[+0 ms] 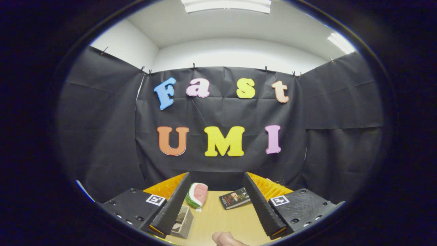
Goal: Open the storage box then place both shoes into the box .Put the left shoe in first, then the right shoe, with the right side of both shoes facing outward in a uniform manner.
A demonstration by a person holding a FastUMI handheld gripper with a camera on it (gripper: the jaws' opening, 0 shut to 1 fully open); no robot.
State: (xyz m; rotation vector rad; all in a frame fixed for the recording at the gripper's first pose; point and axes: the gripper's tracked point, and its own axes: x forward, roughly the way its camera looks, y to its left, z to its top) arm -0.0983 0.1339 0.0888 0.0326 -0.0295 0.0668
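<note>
Two jaws (215,198) stand spread wide apart above the wooden bench (222,222), nothing between them. Storage box (182,223) sits on the bench just beside the left finger, partly hidden by it; contents unclear. Beyond the fingers lie a watermelon-slice toy (197,194) and a dark booklet (234,198), apart from each other; a fingertip (225,239) shows at the near bench edge.

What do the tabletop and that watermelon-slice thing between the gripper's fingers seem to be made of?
The table looks like pale wood or wood-look laminate: smooth, matte and evenly tan, though no grain is clear enough to settle it. The watermelon slice, beyond the open gripper, seems a soft toy or foam, with a dull pink face and a striped green rind; plastic is possible.
</note>
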